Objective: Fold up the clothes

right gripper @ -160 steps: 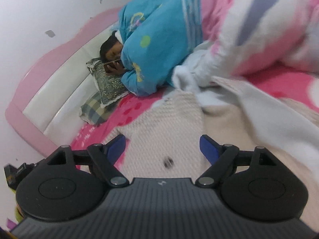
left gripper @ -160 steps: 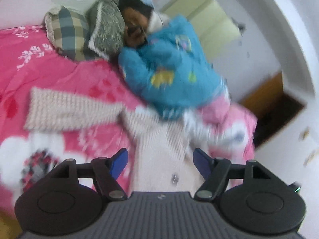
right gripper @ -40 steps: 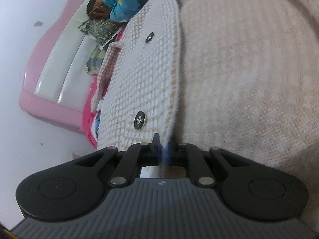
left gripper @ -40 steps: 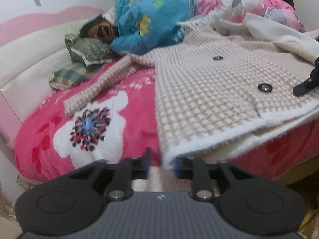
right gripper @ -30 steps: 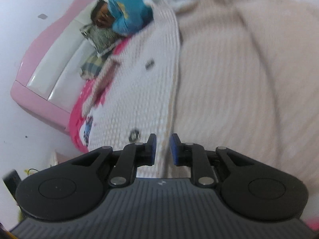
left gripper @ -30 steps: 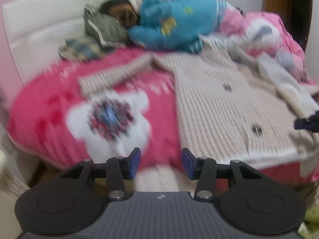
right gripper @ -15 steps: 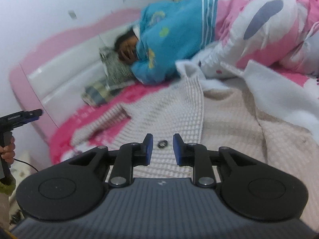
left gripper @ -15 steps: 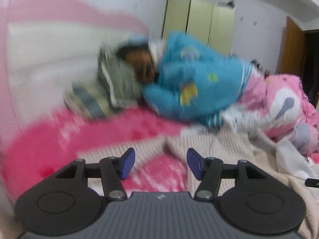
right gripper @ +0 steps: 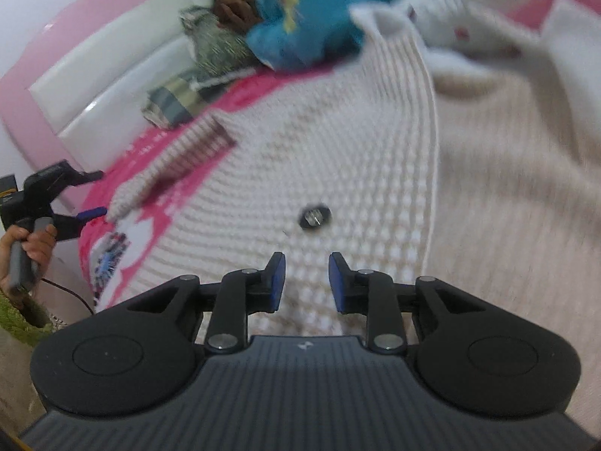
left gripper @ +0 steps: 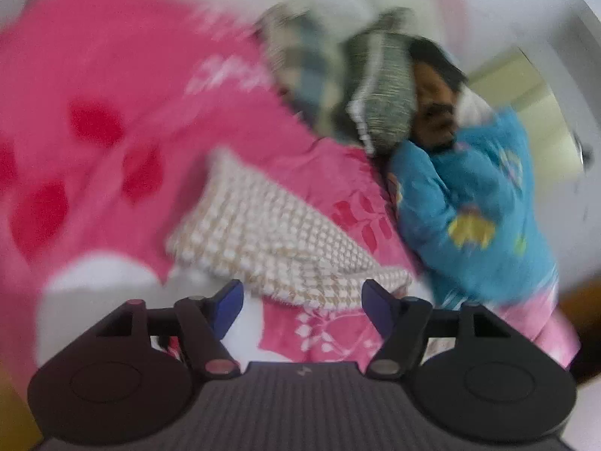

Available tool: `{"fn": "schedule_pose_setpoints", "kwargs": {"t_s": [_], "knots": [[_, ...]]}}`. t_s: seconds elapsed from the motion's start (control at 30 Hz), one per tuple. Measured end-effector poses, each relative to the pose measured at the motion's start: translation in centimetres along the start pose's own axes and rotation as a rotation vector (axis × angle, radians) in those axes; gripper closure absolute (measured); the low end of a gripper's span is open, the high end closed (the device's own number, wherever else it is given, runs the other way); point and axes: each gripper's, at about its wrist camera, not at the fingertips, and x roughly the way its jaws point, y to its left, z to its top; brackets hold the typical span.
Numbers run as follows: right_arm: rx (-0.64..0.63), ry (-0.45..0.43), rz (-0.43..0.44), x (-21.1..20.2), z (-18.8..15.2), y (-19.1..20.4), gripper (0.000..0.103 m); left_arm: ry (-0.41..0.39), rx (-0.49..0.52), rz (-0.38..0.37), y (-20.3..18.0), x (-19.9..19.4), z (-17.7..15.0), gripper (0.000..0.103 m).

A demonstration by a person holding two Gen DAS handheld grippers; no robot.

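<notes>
So I'm barely into this fold. The cream-and-tan checked knit cardigan [right gripper: 338, 158] is spread flat, front side up, on the pink floral blanket [left gripper: 112, 86] on the bed, dark round button [right gripper: 314, 217] showing, and nothing looks folded over yet as far as I can tell. Its long knit sleeve [left gripper: 270, 240] sticks straight out to the side across the pink, so that's probably the first bit to bring in.

My left tool [left gripper: 302, 302] is hovering right over that sleeve's cuff end, jaws opening wide with nothing between them yet. My right tool [right gripper: 306, 282] is over the cardigan body, just short of the button, jaws narrow but opening, also not pinching anything.

Someone in a blue fleece top [left gripper: 484, 210] is lying right beside the cardigan, so I've got limited room up there. Both sleeves and the body fold are all left to do.
</notes>
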Motion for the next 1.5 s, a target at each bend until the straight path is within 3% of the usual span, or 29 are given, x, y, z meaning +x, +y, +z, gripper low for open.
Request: {"fn": "schedule_pose_setpoints", "kwargs": {"t_s": [0.17,0.27,0.33,0.37,0.4,0.57,0.67,0.8,0.83,0.9,0.97,1.07,1.1,1.17,1.2,1.3,1.43,1.5], "knots": [[0.044,-0.001,0.0,0.5,-0.7,-0.4,0.078,0.031,-0.196,-0.005,2.6,2.9,-0.1,0.034],[0.053,-0.007,-0.006,0.6,-0.9,-0.3,0.078,-0.048,-0.269,0.009,3.5,3.9,0.3,0.048],[0.059,-0.012,-0.015,0.7,-1.1,-0.3,0.078,-0.094,-0.266,0.054,3.4,4.4,0.6,0.063],[0.06,-0.015,-0.019,0.8,-1.1,-0.1,0.077,-0.115,-0.255,0.08,3.2,4.6,0.7,0.076],[0.061,-0.018,-0.023,0.8,-1.2,0.0,0.076,-0.128,-0.24,0.104,3.0,4.7,0.9,0.08],[0.033,-0.025,-0.047,0.9,-1.4,0.4,0.074,-0.242,-0.073,0.168,-0.7,5.0,2.7,0.086],[0.032,-0.028,-0.056,0.9,-1.5,0.5,0.073,-0.349,0.092,0.073,-5.5,3.2,5.6,0.087],[0.044,-0.035,-0.055,1.1,-1.6,0.4,0.073,-0.536,0.373,-0.114,-10.7,-0.6,8.2,0.088],[0.048,-0.037,-0.053,1.1,-1.6,0.3,0.073,-0.557,0.426,-0.122,-11.1,-0.9,8.4,0.088],[0.065,-0.041,-0.047,1.2,-1.7,0.1,0.073,-0.55,0.489,-0.032,-10.2,0.3,8.7,0.087],[0.086,-0.049,-0.037,1.3,-1.7,-0.1,0.073,-0.438,0.436,0.129,-7.1,3.8,9.7,0.087],[0.1,-0.052,-0.024,1.3,-1.8,-0.3,0.073,-0.202,0.308,0.332,-0.7,10.0,11.0,0.078],[0.101,-0.051,-0.021,1.3,-1.8,-0.4,0.073,-0.199,0.28,0.319,0.8,10.4,10.8,0.077],[0.093,-0.041,-0.021,1.2,-1.7,-0.4,0.073,-0.266,0.251,0.271,1.3,9.1,10.5,0.071],[0.093,-0.039,-0.019,1.2,-1.7,-0.4,0.073,-0.284,0.235,0.288,1.0,8.4,10.5,0.061],[0.1,-0.032,-0.008,1.2,-1.6,-0.7,0.071,-0.361,0.226,0.342,-0.1,6.1,11.2,0.046],[0.166,-0.038,0.023,0.9,-1.6,-1.3,0.067,-0.447,0.305,0.353,-2.9,2.4,11.0,0.04],[0.2,-0.038,0.037,0.7,-1.6,-1.6,0.067,-0.431,0.385,0.328,-4.8,0.2,9.8,0.032]]}}
